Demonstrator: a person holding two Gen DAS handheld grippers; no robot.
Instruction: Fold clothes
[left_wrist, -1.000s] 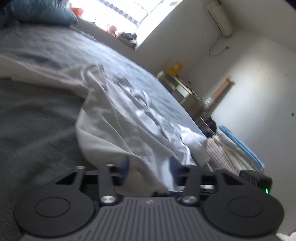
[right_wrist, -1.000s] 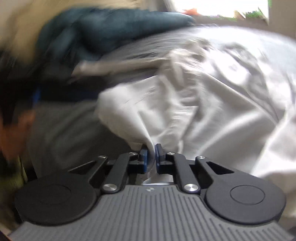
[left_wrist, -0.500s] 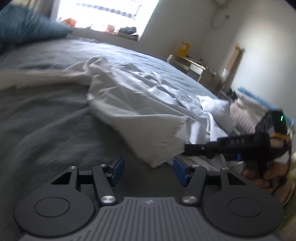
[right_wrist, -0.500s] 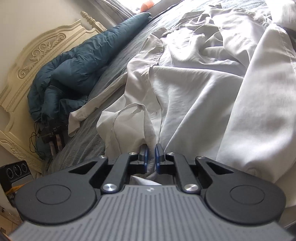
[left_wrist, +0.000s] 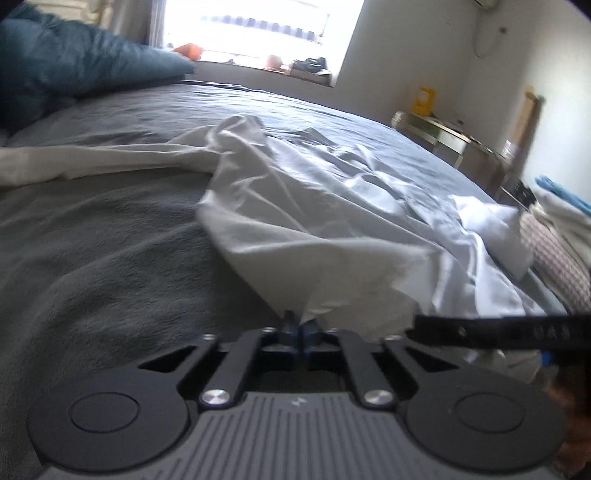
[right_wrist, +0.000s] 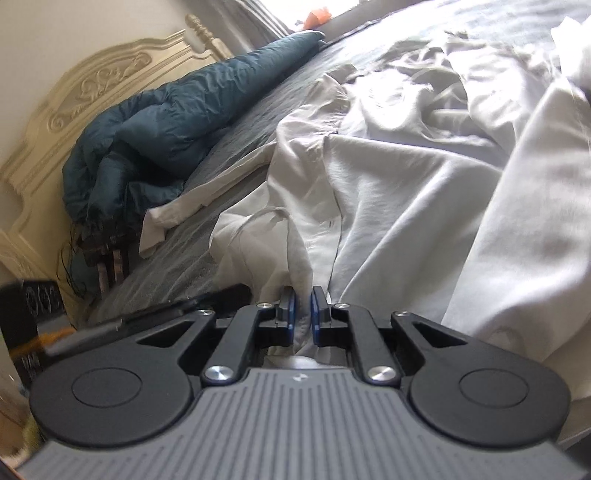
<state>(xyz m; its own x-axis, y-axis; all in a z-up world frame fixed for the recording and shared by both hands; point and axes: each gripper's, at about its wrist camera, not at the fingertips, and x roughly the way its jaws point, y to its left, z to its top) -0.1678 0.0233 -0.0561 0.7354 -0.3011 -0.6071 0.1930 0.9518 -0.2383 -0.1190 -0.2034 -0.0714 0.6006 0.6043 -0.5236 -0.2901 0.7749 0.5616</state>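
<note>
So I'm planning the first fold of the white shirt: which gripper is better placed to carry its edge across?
Probably the left gripper: it pinches the white shirt at a free hem corner. The right gripper clamps bunched fabric.

Shirt sprawls across the middle of the bed, one sleeve running out toward the head end. Left gripper sits at the shirt's near corner, right gripper at a bunched fold beside it, close to the bed's near edge. Quilt heaps at the head of the bed, against the headboard. Folded pile lies at the foot end, beyond the shirt. Window stands behind the bed's far edge
</note>
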